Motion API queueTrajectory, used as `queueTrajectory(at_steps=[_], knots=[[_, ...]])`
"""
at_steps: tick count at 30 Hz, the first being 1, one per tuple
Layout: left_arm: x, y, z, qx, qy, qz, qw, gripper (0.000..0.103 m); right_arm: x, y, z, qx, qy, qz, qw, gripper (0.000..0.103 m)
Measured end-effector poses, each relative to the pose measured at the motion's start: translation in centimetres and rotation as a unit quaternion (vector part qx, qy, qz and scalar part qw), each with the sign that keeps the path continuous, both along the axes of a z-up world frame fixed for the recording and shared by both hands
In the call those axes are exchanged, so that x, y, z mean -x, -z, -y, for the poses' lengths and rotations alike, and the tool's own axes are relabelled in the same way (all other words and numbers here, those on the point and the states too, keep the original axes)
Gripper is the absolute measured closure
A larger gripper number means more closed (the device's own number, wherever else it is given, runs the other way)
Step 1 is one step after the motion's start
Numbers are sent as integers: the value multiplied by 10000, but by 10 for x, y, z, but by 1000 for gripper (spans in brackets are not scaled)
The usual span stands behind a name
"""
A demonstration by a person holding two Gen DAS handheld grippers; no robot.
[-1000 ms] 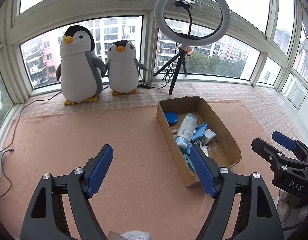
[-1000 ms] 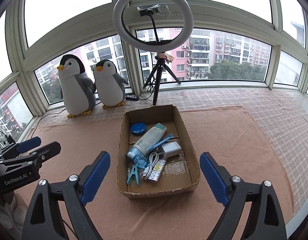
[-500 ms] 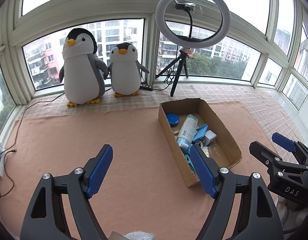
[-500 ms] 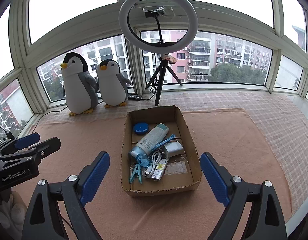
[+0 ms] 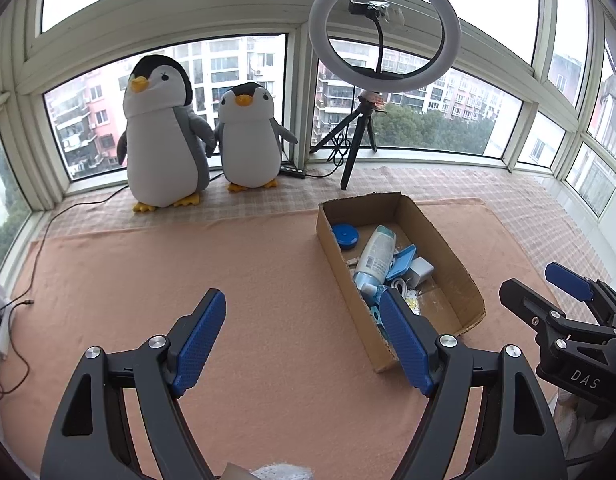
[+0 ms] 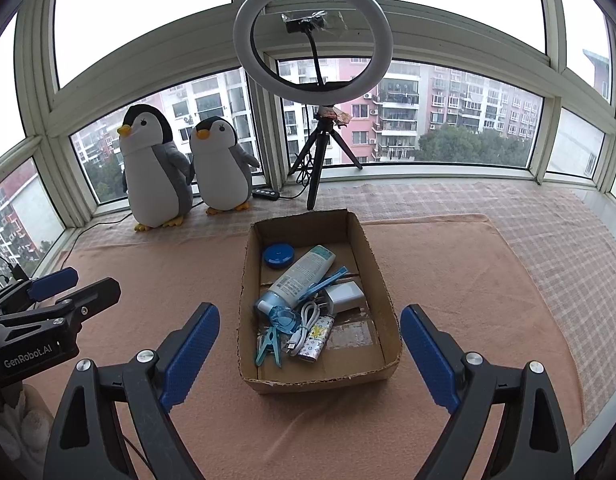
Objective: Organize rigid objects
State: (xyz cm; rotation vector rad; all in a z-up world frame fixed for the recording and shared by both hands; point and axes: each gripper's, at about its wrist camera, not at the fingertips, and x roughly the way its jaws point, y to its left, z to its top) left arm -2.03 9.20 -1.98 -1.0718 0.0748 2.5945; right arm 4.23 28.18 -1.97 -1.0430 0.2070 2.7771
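Note:
An open cardboard box (image 6: 374, 276) (image 5: 444, 252) lies on a peach blanket. Inside it are a blue round tin (image 6: 278, 256), a white bottle with a blue cap (image 6: 297, 280), a white charger (image 6: 345, 295), a blue clip (image 6: 328, 278), a white cable (image 6: 303, 320), a patterned small case (image 6: 318, 338) and a teal clothespin (image 6: 269, 346). My right gripper (image 6: 310, 312) hovers open before the box's near end with nothing between its fingers. Left of the box, my left gripper (image 5: 301, 300) is open over bare blanket, also empty.
Two plush penguins (image 5: 163, 136) (image 5: 247, 136) stand at the window, beside a ring light on a tripod (image 5: 360, 132). Cables (image 5: 35, 264) trail along the blanket's left edge. A checkered cloth (image 6: 548, 232) borders the blanket at the back and right.

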Motion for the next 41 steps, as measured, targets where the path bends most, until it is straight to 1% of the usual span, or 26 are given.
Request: queueTrajectory(at_steps=[10, 41], knots=[[-1, 1, -4, -24, 82, 62, 9999, 23, -1, 1, -2, 12, 23, 9, 10000, 14], [-5, -1, -12, -61, 230, -17, 9997, 23, -1, 6, -7, -7, 51, 72, 10000, 14]])
